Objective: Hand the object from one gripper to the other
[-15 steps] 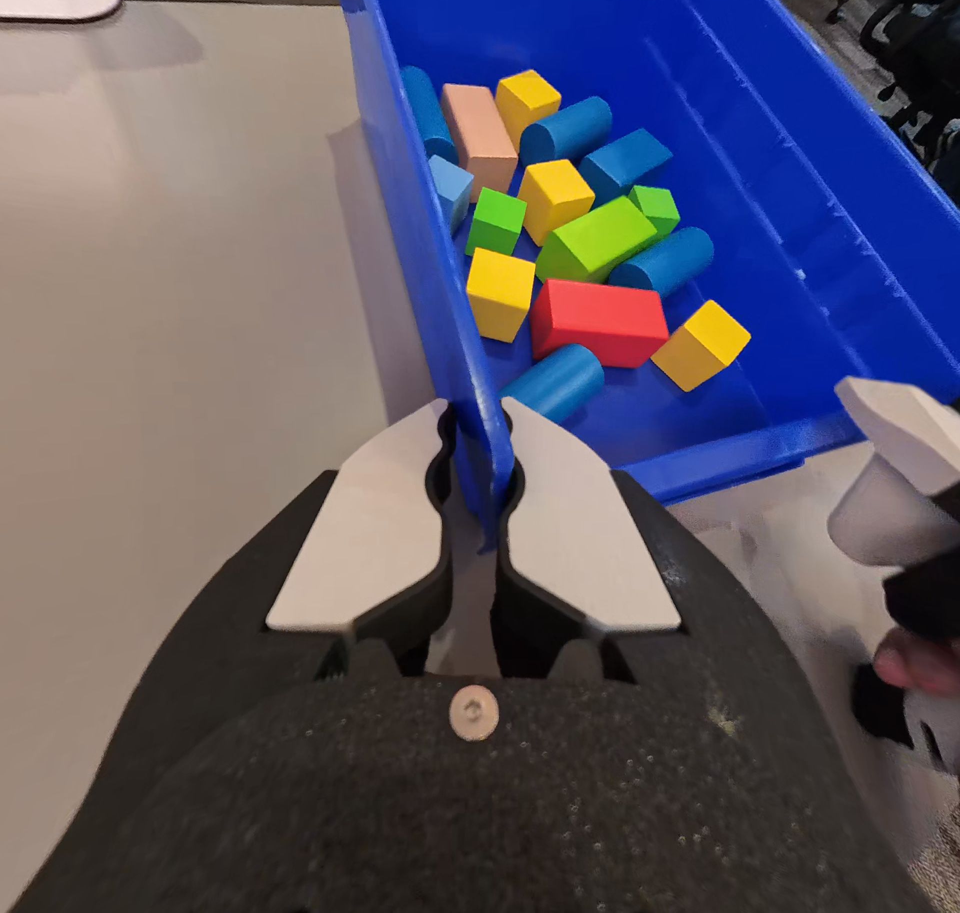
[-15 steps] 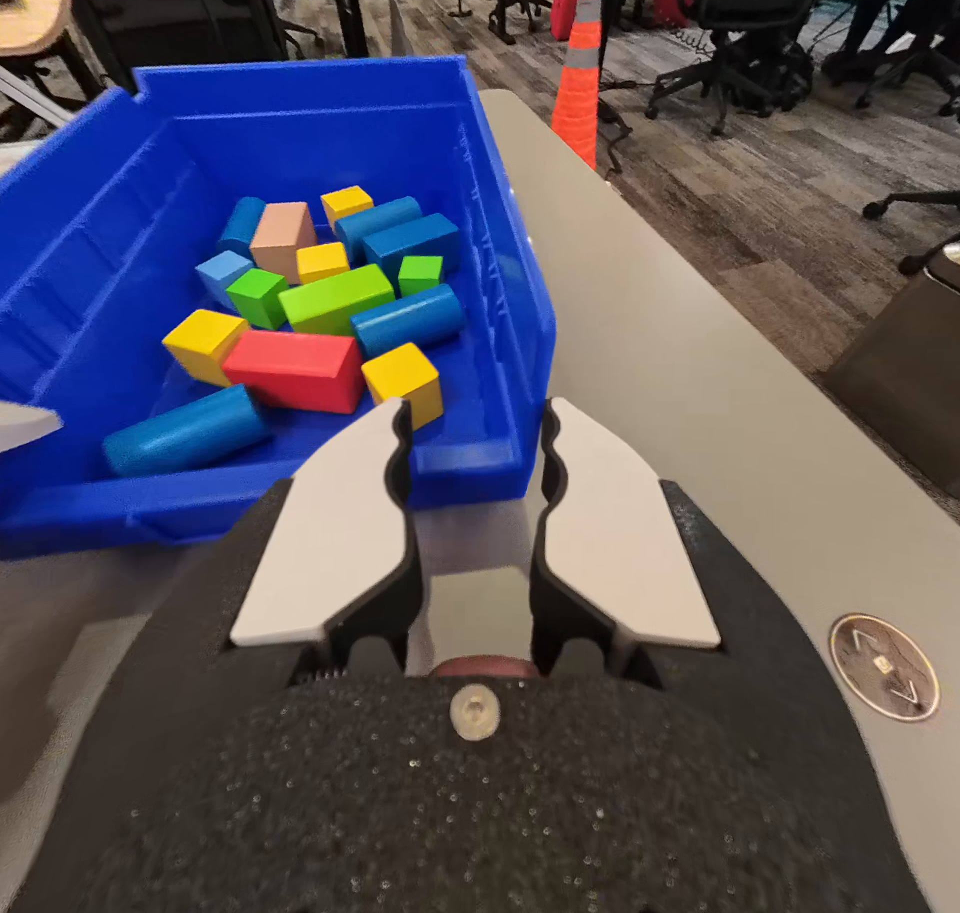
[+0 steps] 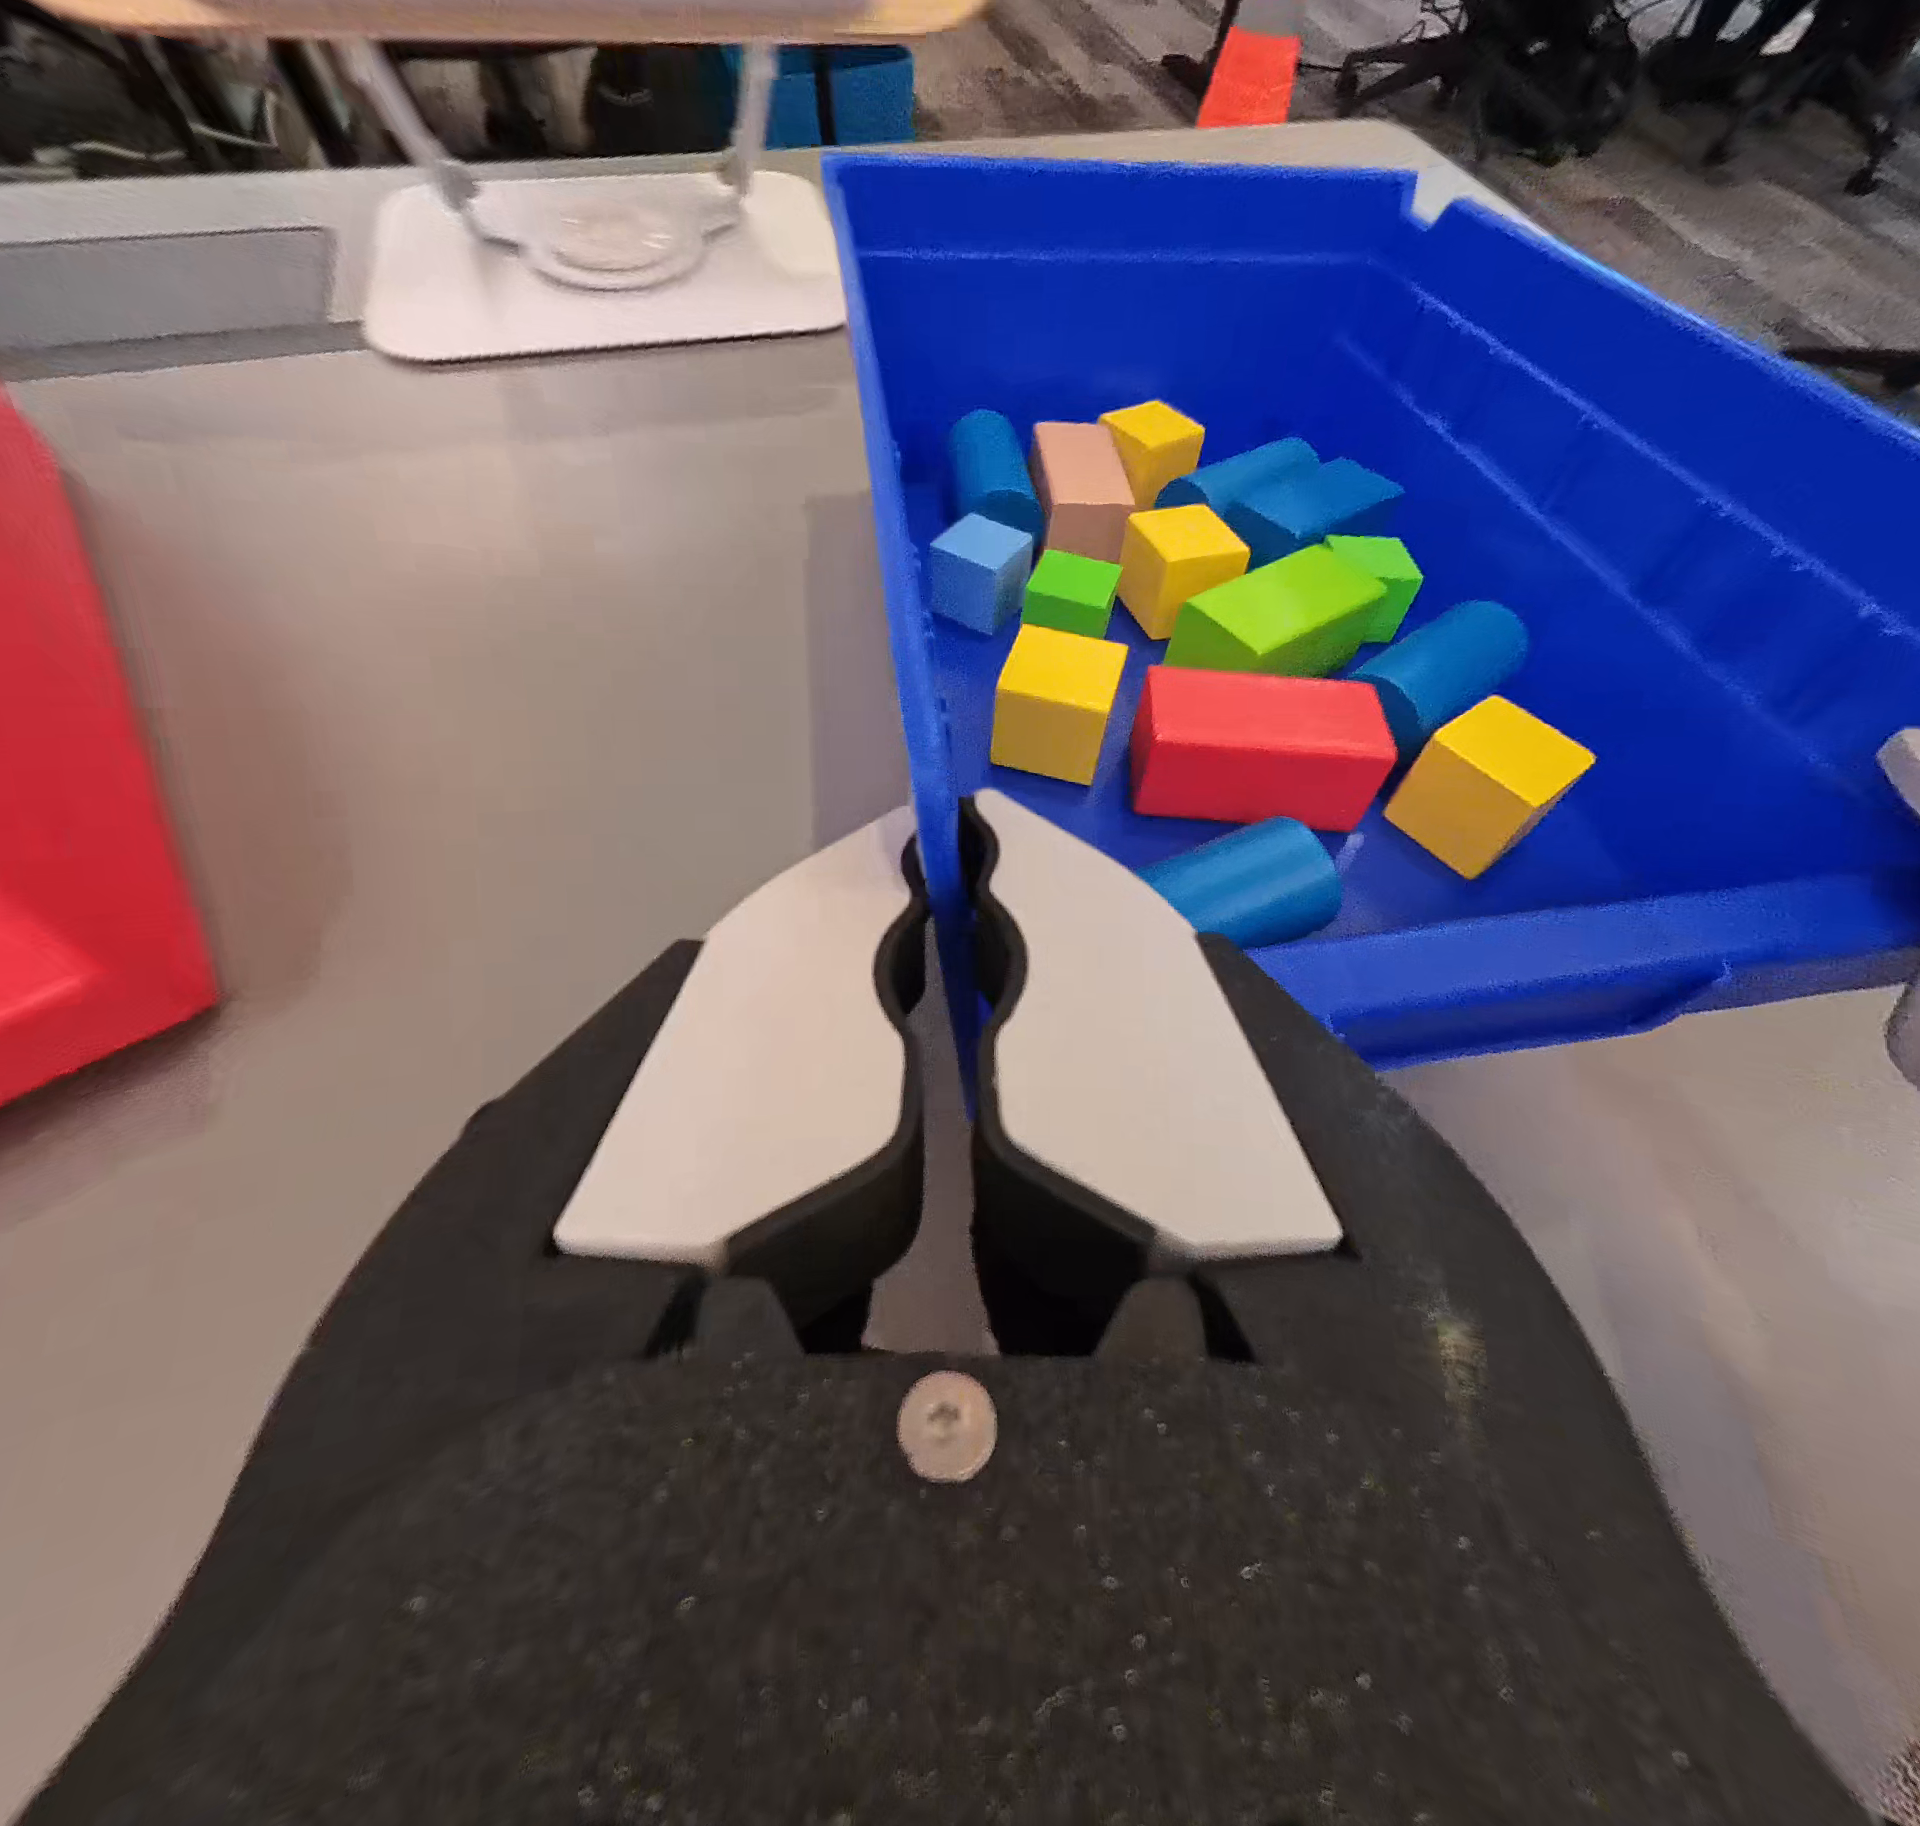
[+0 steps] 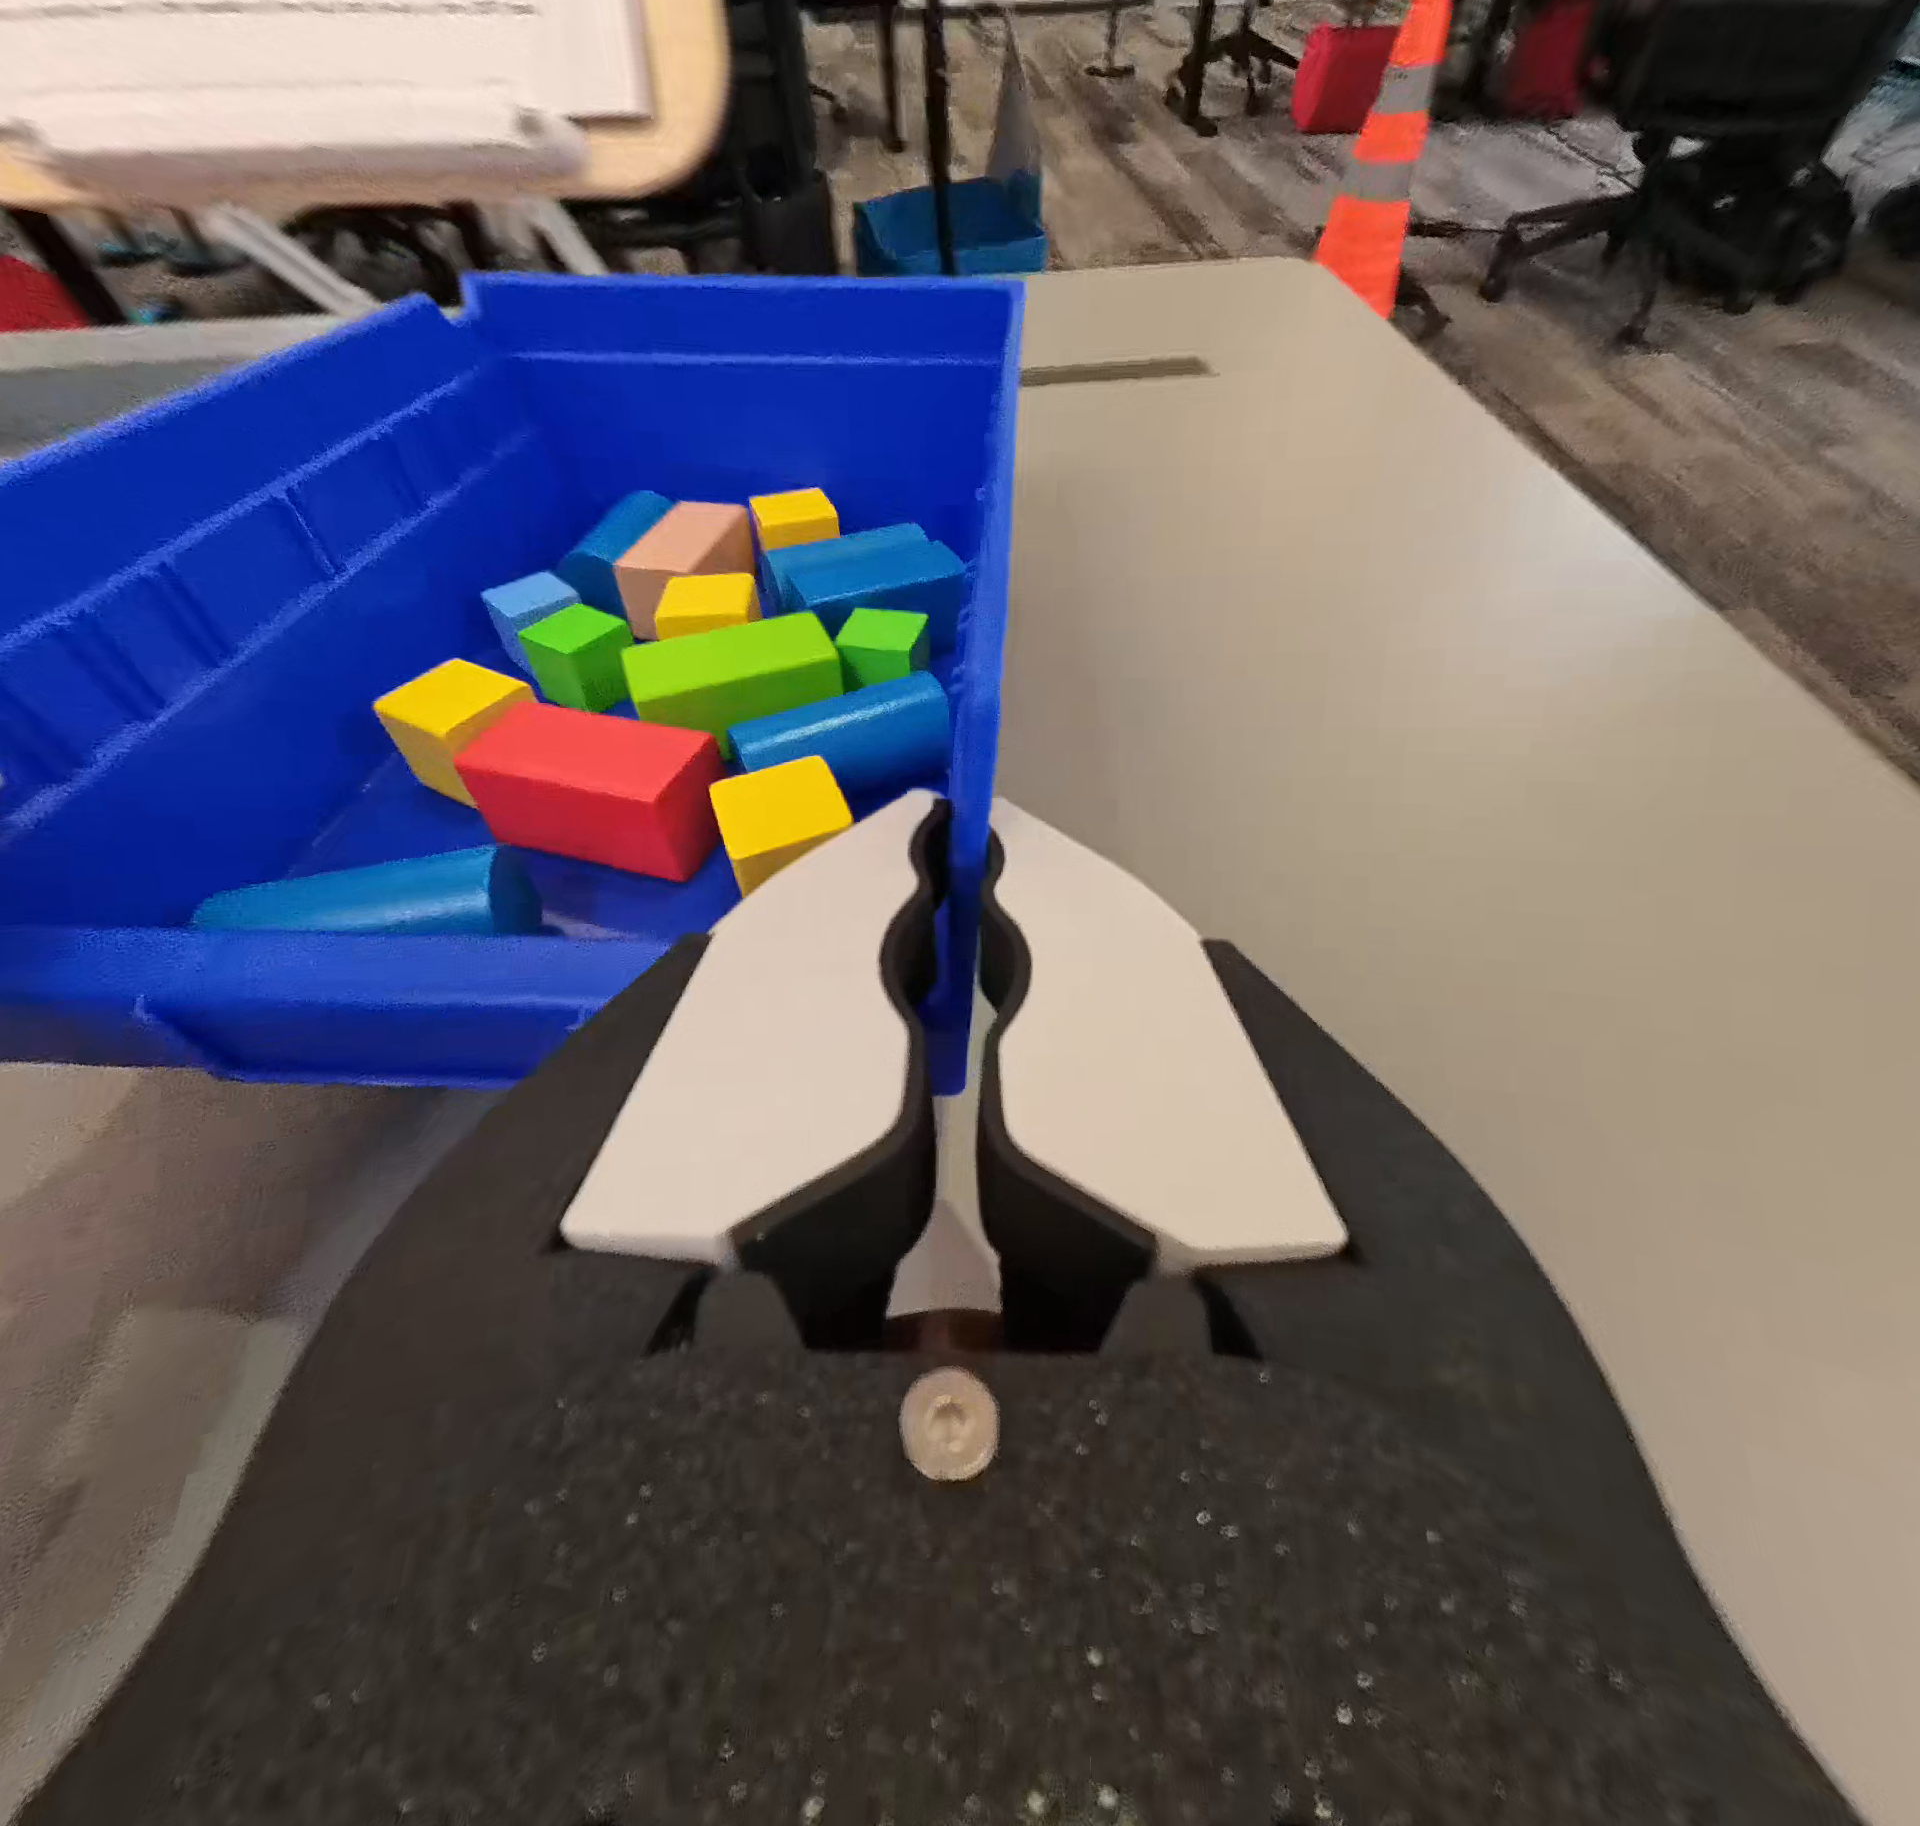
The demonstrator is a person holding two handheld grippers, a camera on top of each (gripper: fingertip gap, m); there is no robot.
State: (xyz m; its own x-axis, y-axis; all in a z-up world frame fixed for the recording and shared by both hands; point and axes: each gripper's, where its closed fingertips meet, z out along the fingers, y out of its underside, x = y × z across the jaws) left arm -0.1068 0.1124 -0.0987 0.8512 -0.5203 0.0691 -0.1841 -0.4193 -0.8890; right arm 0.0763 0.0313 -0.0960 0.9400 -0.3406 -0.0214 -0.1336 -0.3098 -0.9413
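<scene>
A: What's the biggest thing I'd notice?

B: A blue bin (image 3: 1558, 446) of coloured blocks (image 3: 1262, 742) above my grey table (image 3: 468, 685).

A: And your claws?

B: My left gripper (image 3: 943, 841) pinches its left wall; my right gripper (image 4: 961, 820) pinches its right wall.

One blue bin (image 3: 1558, 976), two hand-held grippers, five yellow blocks, three green blocks

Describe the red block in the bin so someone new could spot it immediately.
Start at the big blue plastic bin on the grey table. Inside lies a pile of coloured wooden blocks, and near its front is the long red rectangular wooden block. It is the only red piece, lying between two yellow cubes.
</scene>
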